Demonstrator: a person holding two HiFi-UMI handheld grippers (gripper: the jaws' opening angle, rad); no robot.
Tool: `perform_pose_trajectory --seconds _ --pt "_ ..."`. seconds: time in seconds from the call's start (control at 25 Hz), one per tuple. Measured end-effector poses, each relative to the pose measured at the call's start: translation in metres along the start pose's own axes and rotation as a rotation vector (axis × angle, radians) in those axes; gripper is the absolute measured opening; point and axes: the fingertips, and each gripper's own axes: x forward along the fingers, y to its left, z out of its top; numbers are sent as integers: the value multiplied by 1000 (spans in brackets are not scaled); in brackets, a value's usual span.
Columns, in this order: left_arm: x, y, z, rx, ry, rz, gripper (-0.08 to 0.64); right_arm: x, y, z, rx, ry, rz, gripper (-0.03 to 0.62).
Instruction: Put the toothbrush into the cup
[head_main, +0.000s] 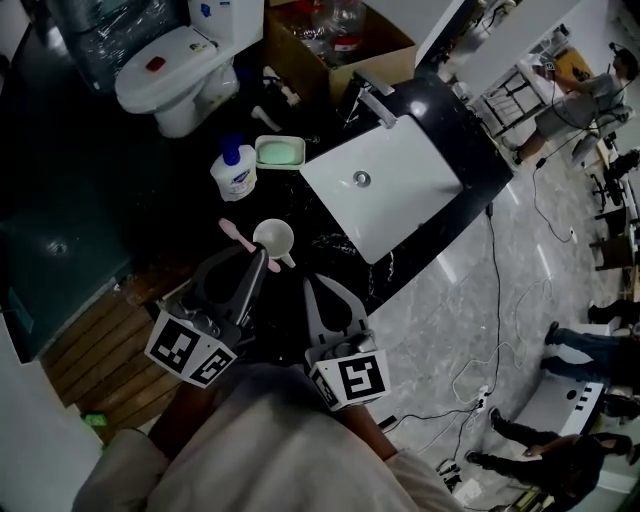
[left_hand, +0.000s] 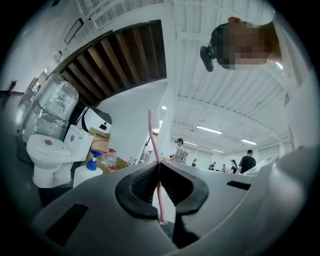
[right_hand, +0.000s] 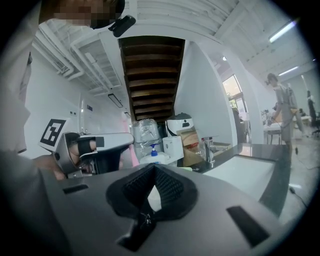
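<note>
My left gripper (head_main: 259, 259) is shut on a pink toothbrush (head_main: 238, 234), which lies slanted beside the rim of the white cup (head_main: 275, 239) on the dark counter. In the left gripper view the toothbrush (left_hand: 154, 150) stands straight up, pinched between the black pads (left_hand: 141, 189) of the left gripper (left_hand: 159, 187). My right gripper (head_main: 312, 286) hovers just right of the cup, shut and holding nothing. In the right gripper view the right gripper (right_hand: 154, 186) has its pads meeting at the tip, and the left gripper (right_hand: 95, 150) shows at the left.
A white sink basin (head_main: 385, 185) with a faucet (head_main: 375, 100) sits to the right of the cup. Behind the cup stand a pump soap bottle (head_main: 235, 170) and a green soap dish (head_main: 280, 152). A toilet (head_main: 175, 75) and a cardboard box (head_main: 335, 45) are further back. People stand at the right.
</note>
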Motion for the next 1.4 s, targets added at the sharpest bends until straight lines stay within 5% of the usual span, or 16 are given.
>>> perform_pose_trajectory --seconds 1.4 --pt "33 32 -20 77 60 0 21 17 -8 1 2 -12 -6 6"
